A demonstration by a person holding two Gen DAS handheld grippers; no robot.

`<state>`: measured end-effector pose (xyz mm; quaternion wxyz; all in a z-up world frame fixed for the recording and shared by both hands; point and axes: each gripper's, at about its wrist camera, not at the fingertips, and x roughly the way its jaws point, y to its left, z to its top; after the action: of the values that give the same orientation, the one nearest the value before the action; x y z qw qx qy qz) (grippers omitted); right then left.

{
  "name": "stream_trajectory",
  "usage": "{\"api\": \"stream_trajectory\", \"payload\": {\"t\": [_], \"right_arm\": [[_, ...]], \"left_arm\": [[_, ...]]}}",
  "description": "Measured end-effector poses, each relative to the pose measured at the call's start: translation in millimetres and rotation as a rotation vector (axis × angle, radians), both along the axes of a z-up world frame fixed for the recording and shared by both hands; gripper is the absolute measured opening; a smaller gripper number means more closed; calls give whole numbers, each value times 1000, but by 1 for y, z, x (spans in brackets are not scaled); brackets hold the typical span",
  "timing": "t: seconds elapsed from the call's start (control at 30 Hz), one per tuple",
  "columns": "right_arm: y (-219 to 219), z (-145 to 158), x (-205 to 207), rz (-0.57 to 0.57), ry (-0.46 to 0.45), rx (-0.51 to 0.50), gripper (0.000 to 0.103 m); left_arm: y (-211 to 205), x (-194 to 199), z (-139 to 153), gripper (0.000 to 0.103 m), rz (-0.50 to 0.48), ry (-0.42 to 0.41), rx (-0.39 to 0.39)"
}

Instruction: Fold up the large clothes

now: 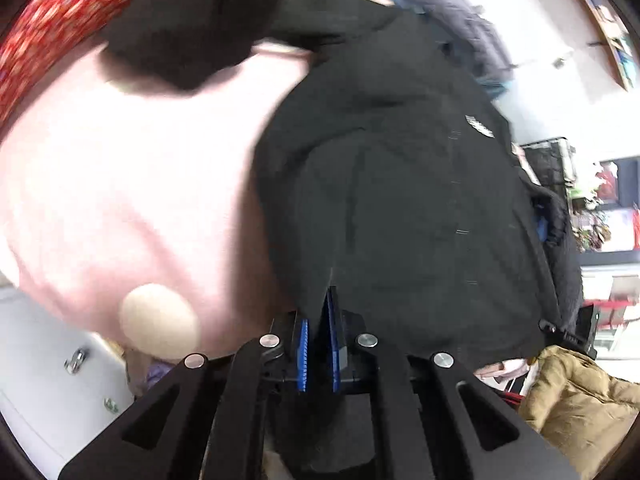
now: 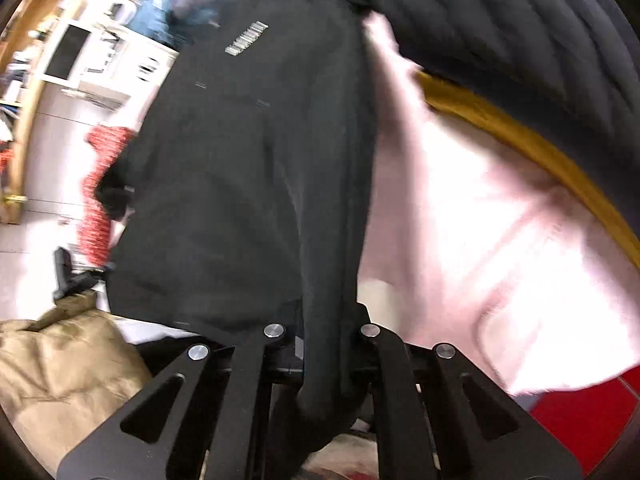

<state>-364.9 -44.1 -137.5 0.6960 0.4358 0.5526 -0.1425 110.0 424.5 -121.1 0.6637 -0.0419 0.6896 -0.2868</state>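
A large black garment (image 1: 400, 184) with a small white logo hangs stretched between both grippers over a pink sheet (image 1: 132, 200). My left gripper (image 1: 320, 328) is shut on the garment's edge; its blue pads (image 1: 333, 344) pinch the cloth. In the right wrist view the same black garment (image 2: 240, 168) fills the middle. My right gripper (image 2: 324, 344) is shut on a bunched fold of it, and the cloth hides the fingertips. The pink sheet (image 2: 480, 240) lies to the right.
A tan padded jacket (image 1: 580, 404) lies low right in the left view and low left in the right view (image 2: 56, 368). A red patterned cloth (image 1: 64, 20) borders the sheet. A dark ribbed garment (image 2: 520, 20) and a yellow edge (image 2: 540, 148) lie upper right.
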Motion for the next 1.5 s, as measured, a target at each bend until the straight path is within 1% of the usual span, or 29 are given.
{"api": "stream_trajectory", "payload": {"t": [0.07, 0.1, 0.13, 0.2, 0.23, 0.3, 0.4, 0.47, 0.5, 0.53, 0.57, 0.6, 0.63, 0.7, 0.8, 0.87, 0.9, 0.97, 1.0, 1.03, 1.07, 1.1, 1.13, 1.2, 1.27, 1.33, 1.43, 1.47, 1.5], "right_arm": [[-8, -22, -6, -52, 102, 20, 28], [-9, -34, -9, -87, 158, 24, 43], [-8, -41, -10, -115, 189, 24, 59], [3, -47, -10, -132, 172, 14, 72], [7, -48, -8, -128, 171, 4, 76], [15, -59, 2, -115, 206, -13, 78], [27, -78, 18, -78, 257, -47, 77], [36, -81, 27, -11, 276, -70, 49], [41, -79, 32, 31, 291, -87, 24], [46, -75, 36, 57, 281, -88, 15], [48, -68, 35, 69, 271, -96, 12], [49, -63, 34, 81, 269, -103, 10], [50, -58, 32, 96, 278, -112, 10], [51, -52, 25, 100, 300, -109, 9], [49, -43, 24, 51, 294, -58, 9], [48, -41, 26, 33, 289, -24, 9], [41, -48, 20, 13, 299, -8, 11], [33, -55, 13, -30, 343, -14, 24], [36, -54, 14, -28, 386, -46, 47], [38, -50, 18, -11, 449, -124, 63], [24, -44, 28, 12, 466, -180, 63], [29, -37, 34, 44, 470, -237, 63], [32, -28, 44, 76, 483, -302, 64], [31, -11, 56, 91, 473, -374, 64], [27, 7, 67, 91, 385, -373, 70], [31, 15, 93, 114, 322, -361, 73], [45, 20, 147, 222, 255, -363, 75], [49, 19, 160, 249, 246, -360, 77], [53, 18, 174, 277, 239, -361, 84]], "left_arm": [[0, 2, -7, 31, 10, 17, 22], [-1, -1, -12, 60, 20, 20, 41], [-1, -2, -10, 83, 23, 14, 47], [-3, -9, -10, 91, 22, -17, 41], [-3, -10, -12, 96, 21, -28, 56], [-10, -15, -27, 96, 31, -38, 130], [-10, -14, -50, 95, 39, 17, 184], [-21, -18, -57, 81, -2, 43, 182], [-27, -22, -57, 62, -43, 53, 175], [-32, -24, -54, 47, -72, 46, 172], [-36, -27, -50, 38, -104, 41, 159], [-40, -30, -46, 22, -149, 50, 140], [-41, -32, -45, 16, -177, 54, 140], [-43, -36, -41, 12, -238, 57, 153], [-33, -29, -36, 10, -218, 80, 120], [-21, -21, -30, 10, -199, 71, 131], [-19, -17, -35, 13, -188, 70, 157], [-4, -13, -37, 24, -185, 63, 217], [-5, -10, -35, 31, -176, 41, 241], [-3, -11, -27, 46, -192, 15, 279], [-2, -8, -20, 56, -183, -22, 309], [-3, -5, -11, 77, -171, -74, 337], [-7, 0, 2, 87, -150, -142, 349], [-14, 12, 25, 88, -110, -216, 315], [-30, 23, 36, 90, -108, -227, 279], [-54, 28, 42, 90, -146, -246, 253], [-103, 23, 40, 92, -243, -255, 211], [-118, 18, 39, 93, -266, -253, 198], [-125, 21, 40, 96, -285, -247, 186]]}}
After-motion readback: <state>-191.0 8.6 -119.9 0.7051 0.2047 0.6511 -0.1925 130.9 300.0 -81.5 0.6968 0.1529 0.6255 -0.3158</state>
